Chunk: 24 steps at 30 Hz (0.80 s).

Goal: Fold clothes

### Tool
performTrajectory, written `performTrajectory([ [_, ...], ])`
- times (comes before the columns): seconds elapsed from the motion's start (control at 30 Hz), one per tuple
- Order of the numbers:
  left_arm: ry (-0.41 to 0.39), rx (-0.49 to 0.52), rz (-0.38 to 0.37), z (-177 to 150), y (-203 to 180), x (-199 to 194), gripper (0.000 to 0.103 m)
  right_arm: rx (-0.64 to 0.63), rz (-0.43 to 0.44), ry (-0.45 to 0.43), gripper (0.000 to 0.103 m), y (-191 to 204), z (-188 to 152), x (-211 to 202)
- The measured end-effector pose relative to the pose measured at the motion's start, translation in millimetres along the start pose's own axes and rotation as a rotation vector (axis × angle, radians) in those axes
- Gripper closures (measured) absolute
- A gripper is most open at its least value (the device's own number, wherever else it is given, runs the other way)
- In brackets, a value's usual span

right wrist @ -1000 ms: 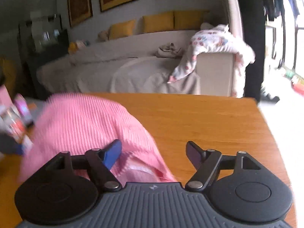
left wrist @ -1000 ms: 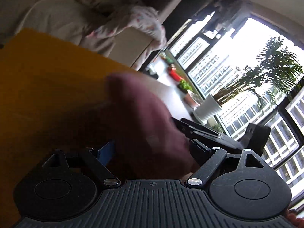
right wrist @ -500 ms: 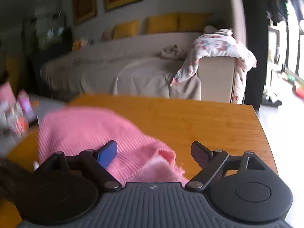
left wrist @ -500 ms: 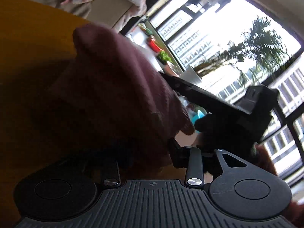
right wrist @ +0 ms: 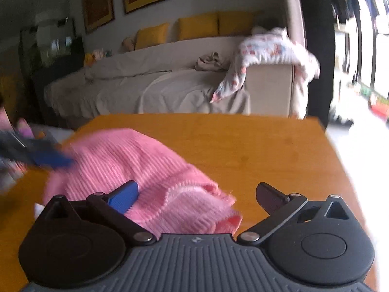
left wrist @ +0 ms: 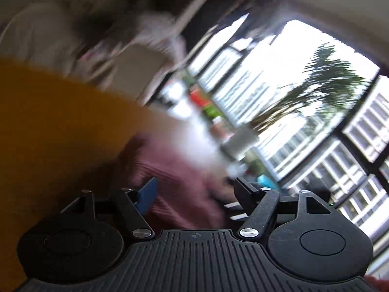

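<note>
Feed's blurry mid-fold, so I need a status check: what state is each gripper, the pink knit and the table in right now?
Left gripper: jaws opening, pink knit between them, not pinched.
Right gripper: jaws opening wide, gripping nothing.
Pink knit: bunched in a heap, not yet folded flat.
Table: carries the knit.

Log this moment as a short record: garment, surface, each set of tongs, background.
garment: pink knit sweater, bunched, partly folded over itself
surface: wooden table, sweater lying on its left part
right tongs: opening, wide apart, sweater's edge between the fingers, pads not pressing on it
left tongs: opening, sweater between the fingers, view blurred; its blue finger also shows at the sweater's left edge in the right wrist view
background: sofa with yellow cushions, patterned garment draped over its arm
</note>
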State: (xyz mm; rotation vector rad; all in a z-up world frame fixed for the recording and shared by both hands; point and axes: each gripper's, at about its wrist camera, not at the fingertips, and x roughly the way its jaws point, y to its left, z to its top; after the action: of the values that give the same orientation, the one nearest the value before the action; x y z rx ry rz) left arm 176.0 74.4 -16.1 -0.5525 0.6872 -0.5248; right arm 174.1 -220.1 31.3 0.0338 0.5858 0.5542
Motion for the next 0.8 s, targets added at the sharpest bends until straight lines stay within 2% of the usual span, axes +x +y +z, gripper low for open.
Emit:
performTrajectory([
  [0.07, -0.012, -0.012, 0.026, 1, 18, 3, 0.049, 0.056, 0.044, 0.013, 0.0, -4, -3, -1],
  [0.13, -0.061, -0.012, 0.066, 12, 25, -2, 0.048, 0.054, 0.066, 0.019, 0.0, 3, -6, -1],
  [0.2, -0.1, 0.003, 0.119, 24, 27, -7, 0.042, -0.009, 0.065, 0.007, 0.0, 24, -10, -4],
  [0.27, -0.117, -0.001, 0.155, 27, 29, -21, 0.024, -0.077, 0.06, -0.011, 0.0, 44, -13, -9],
  [0.3, -0.123, -0.006, 0.172, 28, 30, -30, 0.023, -0.097, 0.06, -0.024, 0.0, 50, -13, -14],
  [0.37, -0.113, -0.036, 0.145, 24, 30, -44, 0.016, -0.043, 0.092, -0.049, 0.0, 46, -12, -22],
  [0.4, -0.097, -0.056, 0.116, 18, 28, -49, 0.015, 0.028, 0.116, -0.052, 0.0, 38, -12, -23],
  [0.5, -0.024, -0.073, 0.022, -17, 10, -59, 0.012, 0.217, 0.18, -0.047, 0.0, 13, -10, -24],
  [0.6, 0.043, -0.002, 0.004, -46, -9, -51, 0.02, 0.282, 0.188, -0.001, 0.0, 4, -15, -13],
  [0.67, 0.064, 0.076, 0.026, -57, -17, -43, 0.037, 0.299, 0.207, 0.05, 0.0, 5, -18, -5],
  [0.8, 0.074, 0.083, 0.042, -58, -1, -35, 0.044, 0.3, 0.258, 0.083, 0.002, 22, -17, 12],
])
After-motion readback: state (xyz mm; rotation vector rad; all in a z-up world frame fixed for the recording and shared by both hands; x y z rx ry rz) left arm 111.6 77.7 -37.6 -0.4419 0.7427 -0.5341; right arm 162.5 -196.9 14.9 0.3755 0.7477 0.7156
